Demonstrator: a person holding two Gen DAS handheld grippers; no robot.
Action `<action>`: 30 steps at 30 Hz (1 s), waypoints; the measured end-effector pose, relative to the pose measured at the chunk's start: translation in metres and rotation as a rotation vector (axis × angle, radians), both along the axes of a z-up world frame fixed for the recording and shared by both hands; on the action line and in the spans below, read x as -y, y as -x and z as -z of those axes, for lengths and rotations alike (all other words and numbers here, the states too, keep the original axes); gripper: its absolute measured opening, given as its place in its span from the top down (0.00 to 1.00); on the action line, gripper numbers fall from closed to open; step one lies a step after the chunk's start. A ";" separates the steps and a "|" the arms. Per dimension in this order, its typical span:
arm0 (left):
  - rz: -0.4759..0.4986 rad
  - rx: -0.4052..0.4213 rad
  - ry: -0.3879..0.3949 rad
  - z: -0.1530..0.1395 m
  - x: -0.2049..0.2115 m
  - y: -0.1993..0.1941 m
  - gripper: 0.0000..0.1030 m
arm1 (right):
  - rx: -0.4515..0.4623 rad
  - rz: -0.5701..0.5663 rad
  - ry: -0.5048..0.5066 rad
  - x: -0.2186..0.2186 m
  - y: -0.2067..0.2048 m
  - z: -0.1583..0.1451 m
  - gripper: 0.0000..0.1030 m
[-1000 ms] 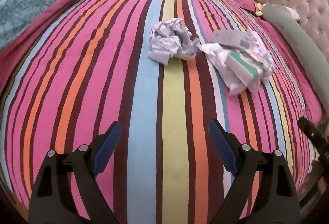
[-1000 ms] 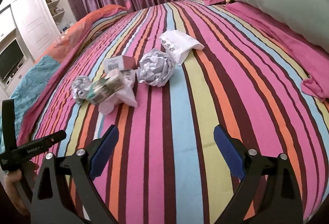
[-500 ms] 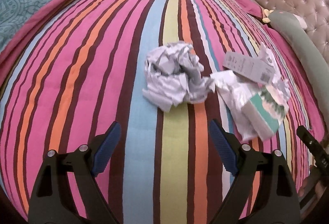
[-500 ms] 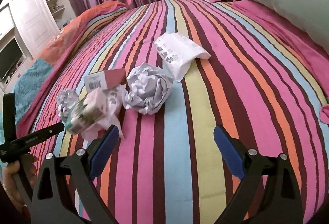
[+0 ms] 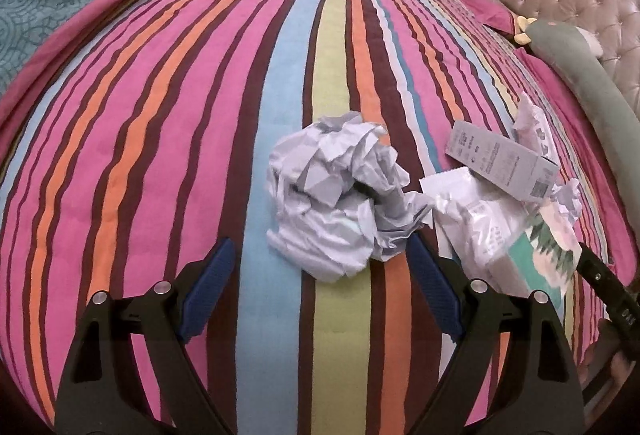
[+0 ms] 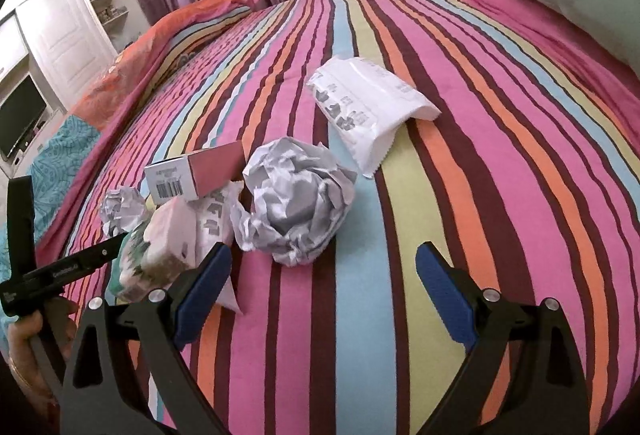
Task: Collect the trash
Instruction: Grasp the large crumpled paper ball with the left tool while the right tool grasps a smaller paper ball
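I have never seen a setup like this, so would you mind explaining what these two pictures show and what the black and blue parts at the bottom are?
There is no robot here: a person holds a two-finger gripper in each hand, and each gripper carries a wide-angle camera looking forward along its fingers. One picture comes from the left gripper, the other from the right gripper. The black arms with blue pads at the bottom are those fingers. Both grippers are open and hold nothing.

Below them is a striped bed cover with trash on it: a large paper ball, a small box, a tissue pack, a small paper ball and a white printed bag. The left gripper's fingers reach either side of the large ball's near edge.
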State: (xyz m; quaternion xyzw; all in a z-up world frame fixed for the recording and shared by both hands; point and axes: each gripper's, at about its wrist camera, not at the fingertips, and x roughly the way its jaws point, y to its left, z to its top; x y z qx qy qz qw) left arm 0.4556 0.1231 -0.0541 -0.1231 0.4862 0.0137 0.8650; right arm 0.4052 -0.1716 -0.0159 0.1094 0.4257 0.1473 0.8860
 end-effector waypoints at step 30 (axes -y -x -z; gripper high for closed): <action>0.059 0.023 -0.040 0.007 0.015 -0.035 0.38 | 0.008 -0.089 0.133 -0.048 -0.034 0.006 0.41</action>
